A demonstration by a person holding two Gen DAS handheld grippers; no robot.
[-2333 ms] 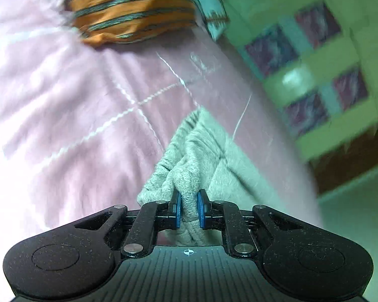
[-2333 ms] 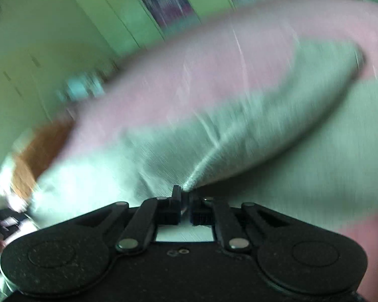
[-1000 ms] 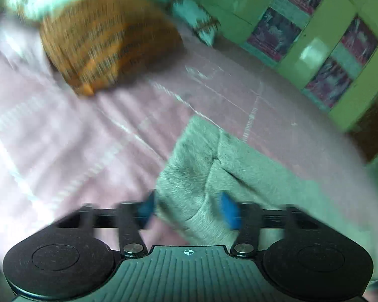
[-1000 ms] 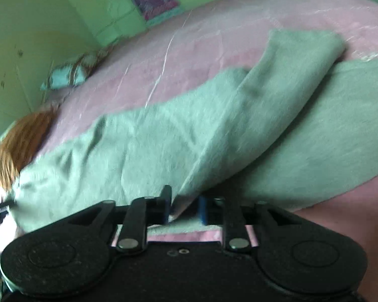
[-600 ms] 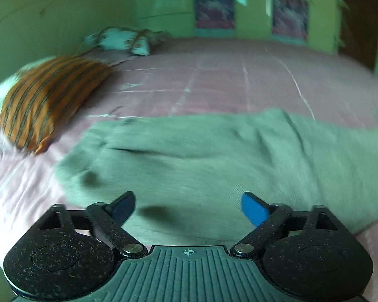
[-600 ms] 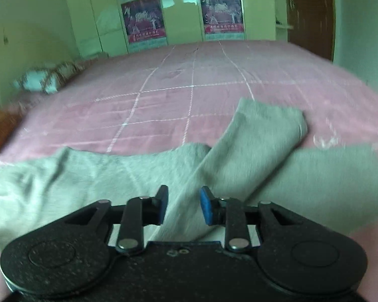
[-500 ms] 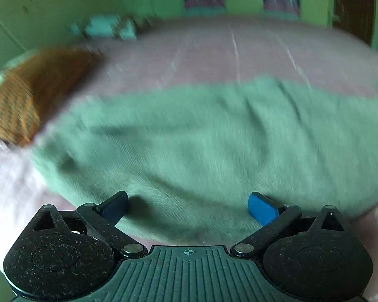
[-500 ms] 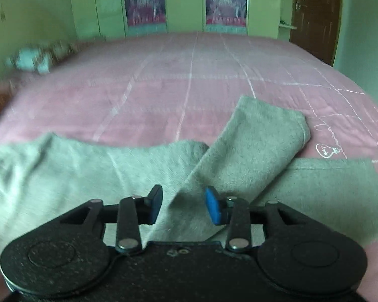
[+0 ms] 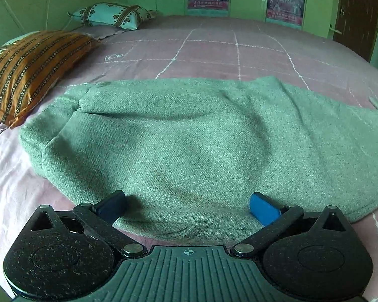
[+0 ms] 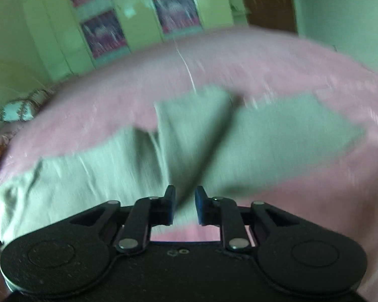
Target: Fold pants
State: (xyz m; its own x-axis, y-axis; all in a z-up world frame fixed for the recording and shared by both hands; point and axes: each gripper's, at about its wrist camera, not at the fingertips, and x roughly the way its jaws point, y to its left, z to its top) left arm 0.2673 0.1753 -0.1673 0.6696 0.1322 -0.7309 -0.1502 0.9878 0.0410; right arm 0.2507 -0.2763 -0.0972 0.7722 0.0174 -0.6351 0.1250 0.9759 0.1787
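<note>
Grey-green knit pants (image 9: 189, 136) lie spread across the pink bed (image 9: 214, 50), one leg folded over the other in the blurred right view. Left hand-held gripper (image 9: 187, 207) stands spread wide above the cloth, gripping nothing. Right hand-held gripper (image 10: 185, 202) is opening, fabric showing in its narrow gap. Orange striped pillow (image 9: 30, 68) sits nearby.

The right wrist view is motion-blurred; the pants (image 10: 194, 138) smear there, and their right end leaves the left view.
</note>
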